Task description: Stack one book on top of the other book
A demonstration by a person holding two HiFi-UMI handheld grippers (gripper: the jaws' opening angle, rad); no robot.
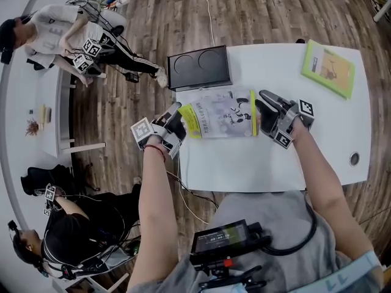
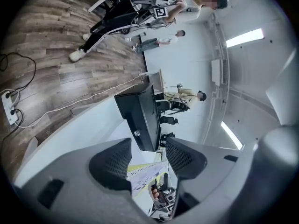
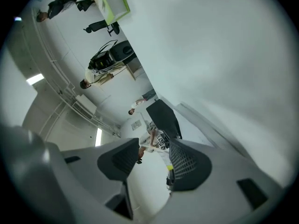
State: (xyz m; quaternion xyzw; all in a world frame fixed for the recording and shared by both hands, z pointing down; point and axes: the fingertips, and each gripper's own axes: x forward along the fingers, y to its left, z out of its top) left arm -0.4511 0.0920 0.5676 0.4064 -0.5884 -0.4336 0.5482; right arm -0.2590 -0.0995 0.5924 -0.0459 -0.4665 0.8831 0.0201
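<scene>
A grey picture book (image 1: 223, 115) with a yellow spine lies flat on the white table (image 1: 269, 163), near its left edge. A green book (image 1: 330, 68) lies apart at the table's far right corner. My left gripper (image 1: 176, 122) sits at the grey book's left end, jaws open, pads off the cover. In the left gripper view that book (image 2: 142, 175) shows beyond the gap of the left gripper (image 2: 147, 158). My right gripper (image 1: 264, 110) stands at the book's right end, open too. In the right gripper view nothing lies between the jaws of the right gripper (image 3: 154, 158); the green book (image 3: 110, 1) shows far off.
A black flat appliance (image 1: 198, 67) with two round rings sits just behind the grey book. A small round hole (image 1: 354, 159) marks the table's right side. A person (image 1: 58, 29) holding grippers stands at the far left; another person (image 1: 73, 237) sits at the lower left. Wooden floor surrounds the table.
</scene>
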